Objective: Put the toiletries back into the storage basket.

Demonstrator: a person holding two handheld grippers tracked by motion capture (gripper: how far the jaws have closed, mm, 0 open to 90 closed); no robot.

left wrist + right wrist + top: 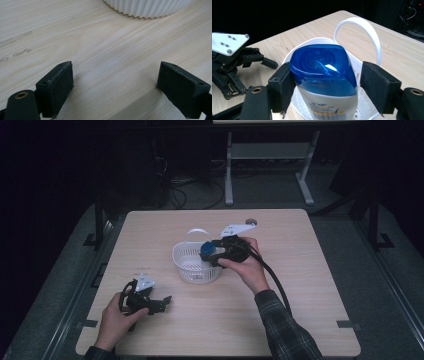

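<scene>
The step in hand looks like setting a bottle (324,82) down in the white basket (196,262) and letting go of it. To do that well, the right gripper (325,86) should spread until both pads are plainly off the bottle, then draw back along its own line, without swinging sideways, so that neither pad hooks the blue cap (322,65) and tips the bottle or drags the light basket across the table (280,320). The basket's handle (362,32) arches just behind the bottle, so the way out is back toward the hand, not up and over.

In the right gripper view the jaws rise from the bottom of the frame and stand wide. The left pad (283,87) lies against the bottle's side just under the cap; the right pad (379,85) stands off with a clear gap. So the grip looks loosed rather than pressing, with the bottle between the jaws, upright, in the middle of the frame, its lower part down inside the basket.

In the high view, the left gripper (162,302) rests low on the table at lower left, well apart from the basket. In the left gripper view its jaws are spread wide over bare wood with nothing between them, and the basket's ribbed wall (147,8) shows at the top edge.
</scene>
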